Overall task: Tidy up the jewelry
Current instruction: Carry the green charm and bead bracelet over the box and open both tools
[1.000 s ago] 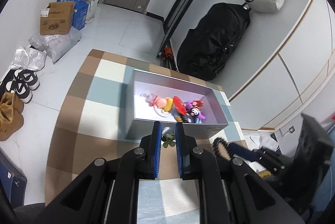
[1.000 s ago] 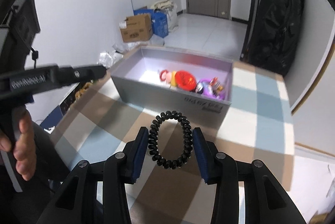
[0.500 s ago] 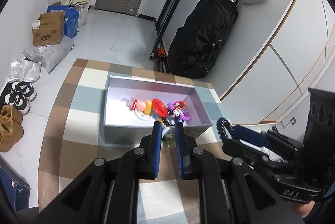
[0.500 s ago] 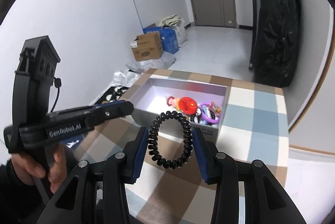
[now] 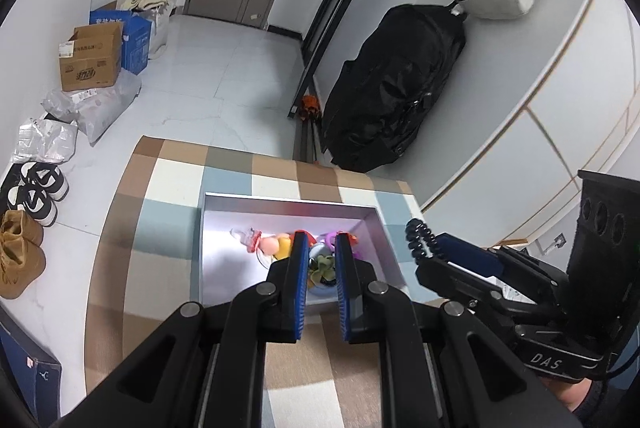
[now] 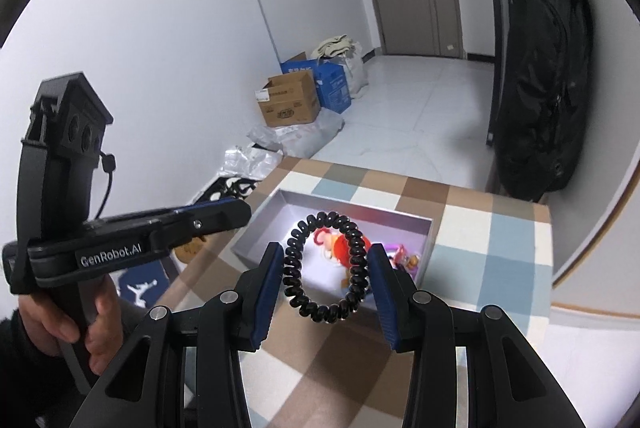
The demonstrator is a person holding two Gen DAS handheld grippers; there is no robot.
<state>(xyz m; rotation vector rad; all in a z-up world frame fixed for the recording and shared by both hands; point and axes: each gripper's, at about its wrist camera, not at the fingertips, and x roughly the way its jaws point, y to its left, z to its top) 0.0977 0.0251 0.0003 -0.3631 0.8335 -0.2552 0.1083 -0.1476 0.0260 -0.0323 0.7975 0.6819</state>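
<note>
- The right gripper (image 6: 326,278) clamps a black spiral coil hair tie (image 6: 325,266) between its blue-padded fingers (image 6: 267,282); both pads press on the sides of the ring, which stands upright as an oval loop.
- In the left wrist view the same black coil (image 5: 418,238) shows at the tip of the right gripper (image 5: 430,248), hanging above the right end of the box.
- The left gripper (image 5: 322,262) has its blue pads (image 5: 301,276) drawn close together, and a small green hair claw clip (image 5: 323,268) sits in the narrow gap between them; the pads look clamped on it.
- An open grey rectangular cardboard box (image 5: 390,248) rests on the table, near its far edge, with its long side across the view.
- Inside the box lies a cluster of small colourful accessories (image 6: 340,246), red, orange, pink and purple, gathered toward the near wall and the right end; the left end of the box floor is bare.
- The table is covered by a checked cloth in brown, pale blue and cream squares (image 5: 160,228).
- A person's hand (image 6: 60,324) wraps the handle of the left gripper (image 6: 216,216) at the left edge of the right wrist view.
- Beyond the table's far edge, a large black bag (image 5: 392,88) leans against the wall, and a brown cardboard carton (image 5: 90,62) stands on the tiled floor.
</note>
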